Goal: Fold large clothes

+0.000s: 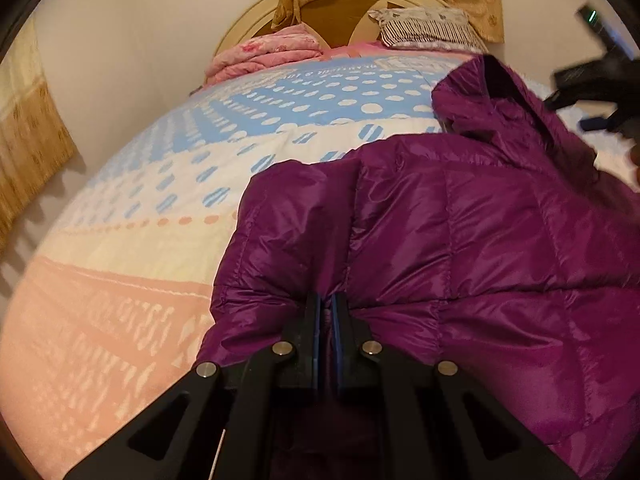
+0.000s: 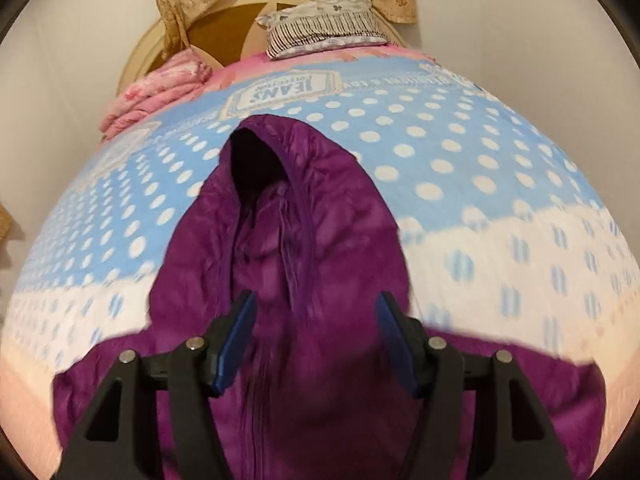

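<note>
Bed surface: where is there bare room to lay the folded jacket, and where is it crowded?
Free: the blanket between the purple jacket and the wall, and the dotted blue band beyond the hood. Crowded: the headboard end, with the pink bedding and striped pillow. The left gripper is shut on the jacket; the right gripper is open above it.

Left gripper (image 1: 327, 308): jaws pinched on a fold of the purple puffer jacket (image 1: 460, 240).
Jacket: lay spread on the bedspread (image 1: 160, 184), its hood (image 1: 492, 96) toward the headboard (image 1: 256, 20).
Right gripper (image 1: 592, 92): blurred at the right edge, beside the hood; its jaws could not be made out.
Far end: a pink folded blanket (image 1: 264, 54) and a striped pillow (image 1: 424, 26) lay against the headboard.
</note>
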`<state>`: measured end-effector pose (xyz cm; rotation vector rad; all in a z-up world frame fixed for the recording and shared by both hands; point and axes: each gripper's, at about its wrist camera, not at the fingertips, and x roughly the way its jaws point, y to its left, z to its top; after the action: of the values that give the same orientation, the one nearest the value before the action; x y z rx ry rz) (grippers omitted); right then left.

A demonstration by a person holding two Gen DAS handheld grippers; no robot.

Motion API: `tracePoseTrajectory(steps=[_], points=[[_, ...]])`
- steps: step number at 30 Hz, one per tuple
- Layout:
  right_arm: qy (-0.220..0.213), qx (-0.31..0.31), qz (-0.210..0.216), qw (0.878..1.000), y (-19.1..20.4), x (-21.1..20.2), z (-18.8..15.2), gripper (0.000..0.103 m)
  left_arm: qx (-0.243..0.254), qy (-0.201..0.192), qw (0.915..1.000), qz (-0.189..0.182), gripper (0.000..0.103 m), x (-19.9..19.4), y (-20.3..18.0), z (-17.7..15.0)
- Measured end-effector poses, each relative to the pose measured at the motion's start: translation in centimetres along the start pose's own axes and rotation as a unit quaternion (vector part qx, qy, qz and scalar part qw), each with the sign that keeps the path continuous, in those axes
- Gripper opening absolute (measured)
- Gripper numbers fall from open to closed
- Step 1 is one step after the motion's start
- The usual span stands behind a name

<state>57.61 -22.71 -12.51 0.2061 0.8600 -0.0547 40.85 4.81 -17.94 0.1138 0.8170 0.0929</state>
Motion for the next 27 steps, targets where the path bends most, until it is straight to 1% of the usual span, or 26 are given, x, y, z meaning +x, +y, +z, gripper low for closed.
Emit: tracePoseTrajectory(steps=[3,4,6,7,8,9,10,12,14,15,17,18,19,20,21,23,24,25,27], points=[[0.019,-0.012,-0.023,0.999,0.5,3.0,0.6,0.065,-0.012,0.0,0.9999,-0.011,0.005,0.1,0.3,0.0],[0.027,-0.018,-0.054,0.998,0.6,4.2,0.7,0.062,-0.015,0.0,0.9998,-0.012,0.005,0.1,0.3,0.0],[0.024,-0.019,-0.081,0.996,0.1,4.9,0.7,0.057,-0.019,0.0,0.9997,-0.015,0.005,0.2,0.4,0.1],[0.023,-0.016,-0.094,0.995,-0.3,5.1,0.8,0.042,-0.021,0.0,0.9996,-0.017,0.005,0.2,0.4,0.1],[0.024,-0.009,-0.101,0.995,-0.8,5.4,0.7,0.019,-0.023,0.0,0.9996,-0.018,0.005,0.2,0.4,0.0],[0.029,-0.004,-0.097,0.995,-1.3,5.6,0.7,0.012,-0.025,0.0,0.9995,-0.019,0.005,0.2,0.4,0.1],[0.031,-0.005,-0.092,0.995,-1.4,5.6,0.6,0.011,-0.026,0.0,0.9995,-0.02,0.005,0.2,0.5,0.1],[0.023,-0.018,-0.078,0.996,-1.3,4.8,0.6,0.008,-0.027,0.001,0.9994,-0.021,0.005,0.2,0.5,0.1],[0.001,-0.028,-0.063,0.998,-1.1,2.7,0.6,0.008,-0.028,0.002,0.9993,-0.025,0.005,0.0,0.7,0.2],[-0.012,-0.033,-0.055,0.998,-1.0,1.4,0.6,0.008,-0.029,0.004,0.9989,-0.037,0.005,-0.2,0.8,0.7],[-0.03,-0.048,-0.051,0.997,-0.8,-0.7,0.6,0.008,-0.039,-0.009,0.9954,-0.087,0.005,-1.4,1.0,2.7],[-0.037,-0.054,-0.051,0.997,-0.8,-1.5,0.5,0.008,-0.038,-0.02,0.993,-0.11,0.005,-2.3,0.6,4.8],[-0.04,-0.055,-0.051,0.996,-1.0,-2.1,0.4,0.008,-0.033,-0.025,0.9921,-0.118,0.005,-2.7,0.1,6.3],[-0.039,-0.052,-0.052,0.997,-1.2,-2.1,0.4,0.008,-0.027,-0.028,0.9905,-0.132,0.005,-2.9,-0.7,8.2],[-0.037,-0.046,-0.054,0.997,-1.7,-2.2,0.2,0.008,-0.018,-0.022,0.9871,-0.157,0.005,-2.8,-1.9,10.6],[-0.03,-0.031,-0.046,0.998,-2.5,-1.9,0.1,0.008,0.006,-0.02,0.9832,-0.182,0.005,-2.0,-4.0,13.4],[-0.027,-0.024,-0.041,0.999,-2.9,-1.8,-0.1,0.008,0.03,-0.025,0.9792,-0.199,0.005,-1.2,-5.9,15.0],[-0.027,-0.018,-0.037,0.999,-3.2,-1.8,-0.1,0.008,0.045,-0.022,0.9757,-0.213,0.005,-0.3,-7.3,15.9],[-0.031,-0.016,-0.031,0.999,-3.0,-1.9,-0.2,0.008,0.055,0.007,0.9675,-0.247,0.005,2.0,-9.7,17.0]])
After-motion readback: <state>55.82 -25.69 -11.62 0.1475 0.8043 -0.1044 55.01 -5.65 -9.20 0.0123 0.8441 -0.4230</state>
